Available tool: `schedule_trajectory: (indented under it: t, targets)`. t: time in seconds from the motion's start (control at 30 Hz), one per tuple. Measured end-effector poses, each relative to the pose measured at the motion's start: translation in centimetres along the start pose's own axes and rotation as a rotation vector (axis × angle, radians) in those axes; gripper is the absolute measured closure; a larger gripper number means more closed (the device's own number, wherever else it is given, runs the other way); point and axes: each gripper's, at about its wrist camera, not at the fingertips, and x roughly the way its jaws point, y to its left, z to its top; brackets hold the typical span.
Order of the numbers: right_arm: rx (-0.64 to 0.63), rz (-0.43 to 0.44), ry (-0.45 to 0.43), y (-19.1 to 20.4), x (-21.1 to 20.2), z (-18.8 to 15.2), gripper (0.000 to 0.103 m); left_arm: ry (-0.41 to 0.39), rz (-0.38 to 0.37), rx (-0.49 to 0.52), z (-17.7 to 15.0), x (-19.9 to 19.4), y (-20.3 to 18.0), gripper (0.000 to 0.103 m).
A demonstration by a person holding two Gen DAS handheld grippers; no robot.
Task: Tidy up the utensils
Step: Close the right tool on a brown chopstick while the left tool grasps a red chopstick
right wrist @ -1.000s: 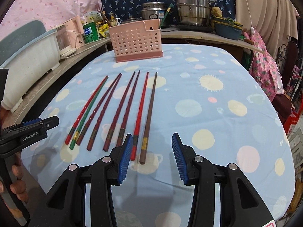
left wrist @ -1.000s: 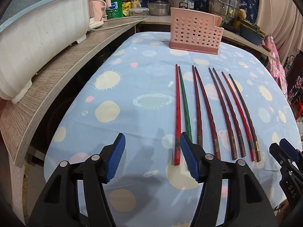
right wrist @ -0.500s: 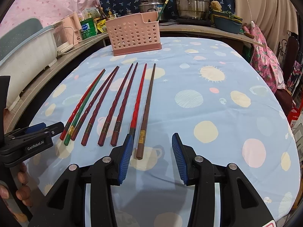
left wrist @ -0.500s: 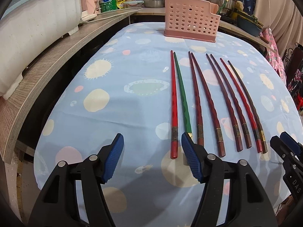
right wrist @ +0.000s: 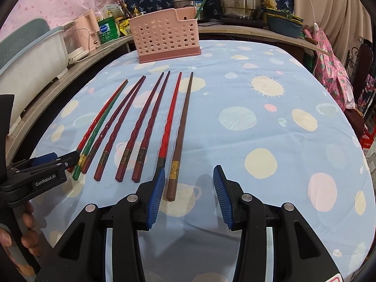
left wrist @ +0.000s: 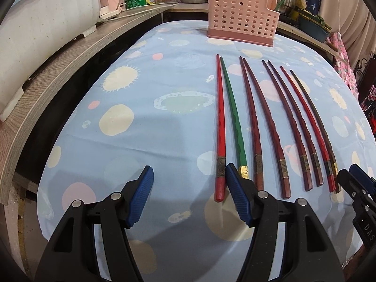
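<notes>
Eight chopsticks (left wrist: 256, 127) lie in a row mid-table, near of the pink basket (left wrist: 242, 22); both left gripper (left wrist: 189, 196) and right gripper (right wrist: 188, 196) spread, empty; sticks look light, stiff, slick, so pinch at banded near ends.

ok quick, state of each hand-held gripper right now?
Left hand-held gripper: open, holding nothing; hangs over the near end of the red chopstick.
Right hand-held gripper: open, holding nothing; the brown chopstick ends between its fingers, untouched.
</notes>
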Motion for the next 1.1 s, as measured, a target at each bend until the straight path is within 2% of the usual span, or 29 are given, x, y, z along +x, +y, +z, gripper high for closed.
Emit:
schedule_trajectory:
  t: [0.5, 0.7, 0.8, 0.87, 0.97, 1.03, 1.1]
  targets:
    - [-0.029, -0.039, -0.009, 0.3, 0.9, 0.0, 0.066, -0.021, 0.009, -0.005, 0.3, 0.3, 0.1, 0.041]
    - [-0.035, -0.062, -0.013, 0.0, 0.8, -0.1, 0.077, -0.026, 0.011, -0.011, 0.4, 0.4, 0.1, 0.042]
    - [-0.028, -0.062, -0.01, -0.3, 0.7, -0.1, 0.084, -0.025, 0.005, -0.006, 0.4, 0.2, 0.0, 0.051]
    - [-0.024, -0.057, -0.007, -0.5, 0.7, -0.2, 0.092, -0.021, -0.003, 0.001, 0.4, 0.0, -0.2, 0.067]
    - [-0.01, -0.044, 0.0, -0.8, 0.5, -0.3, 0.096, -0.012, -0.018, 0.005, 0.4, -0.1, -0.3, 0.086]
    - [-0.003, -0.039, 0.003, -1.0, 0.2, -0.4, 0.096, -0.001, -0.03, -0.007, 0.5, -0.1, -0.1, 0.092]
    - [0.001, -0.039, -0.002, -1.2, -0.2, -0.4, 0.096, 0.013, -0.056, -0.03, 0.6, -0.1, 0.4, 0.093]
